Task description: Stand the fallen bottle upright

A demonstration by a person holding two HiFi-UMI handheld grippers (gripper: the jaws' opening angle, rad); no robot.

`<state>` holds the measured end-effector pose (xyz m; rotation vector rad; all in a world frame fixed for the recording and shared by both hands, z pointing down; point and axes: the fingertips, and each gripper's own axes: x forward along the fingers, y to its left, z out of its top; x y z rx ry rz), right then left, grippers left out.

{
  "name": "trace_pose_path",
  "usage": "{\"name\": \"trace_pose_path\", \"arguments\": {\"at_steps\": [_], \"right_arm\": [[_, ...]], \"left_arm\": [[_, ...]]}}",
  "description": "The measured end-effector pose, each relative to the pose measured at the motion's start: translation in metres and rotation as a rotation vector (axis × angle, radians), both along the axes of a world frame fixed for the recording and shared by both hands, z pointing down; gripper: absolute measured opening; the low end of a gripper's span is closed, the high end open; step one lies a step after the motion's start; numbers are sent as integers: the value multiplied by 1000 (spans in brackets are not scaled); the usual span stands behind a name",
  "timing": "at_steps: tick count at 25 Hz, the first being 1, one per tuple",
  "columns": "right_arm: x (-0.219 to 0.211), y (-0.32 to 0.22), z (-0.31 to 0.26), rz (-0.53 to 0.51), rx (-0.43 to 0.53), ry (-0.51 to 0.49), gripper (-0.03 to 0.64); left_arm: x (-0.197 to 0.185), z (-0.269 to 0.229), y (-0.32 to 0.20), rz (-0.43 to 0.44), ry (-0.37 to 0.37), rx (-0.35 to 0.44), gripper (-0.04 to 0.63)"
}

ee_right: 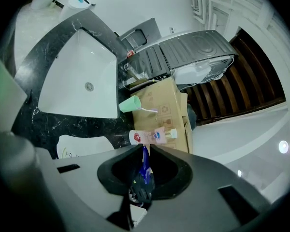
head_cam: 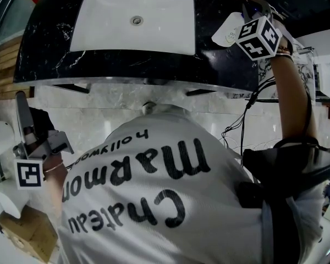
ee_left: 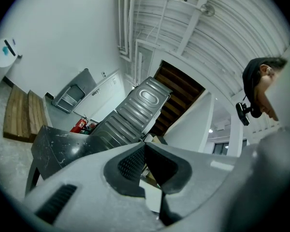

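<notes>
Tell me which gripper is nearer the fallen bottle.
Right. The right gripper, shut on a blue strip, points at the bottle just ahead; left gripper sits low beside the person.

White T-shirt (head_cam: 154, 202) with bold black lettering. A black strapped pack (head_cam: 289, 166) hangs at the right side, thin black cables (head_cam: 246, 111) beside it. The light-grey left tool (ee_left: 145, 145) and dark-grey right tool (ee_right: 144, 148) each bear a white cube (head_cam: 258, 37) with black square markers.
</notes>
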<state>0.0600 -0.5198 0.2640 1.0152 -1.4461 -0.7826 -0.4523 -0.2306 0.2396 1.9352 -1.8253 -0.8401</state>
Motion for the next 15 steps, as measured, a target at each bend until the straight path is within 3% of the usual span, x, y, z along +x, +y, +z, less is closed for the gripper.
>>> {"name": "trace_pose_path", "arguments": {"at_steps": [15], "right_arm": [[-4, 8, 2, 19, 40, -27, 49]], "left_arm": [[-4, 2, 2, -11, 7, -1, 15]]}}
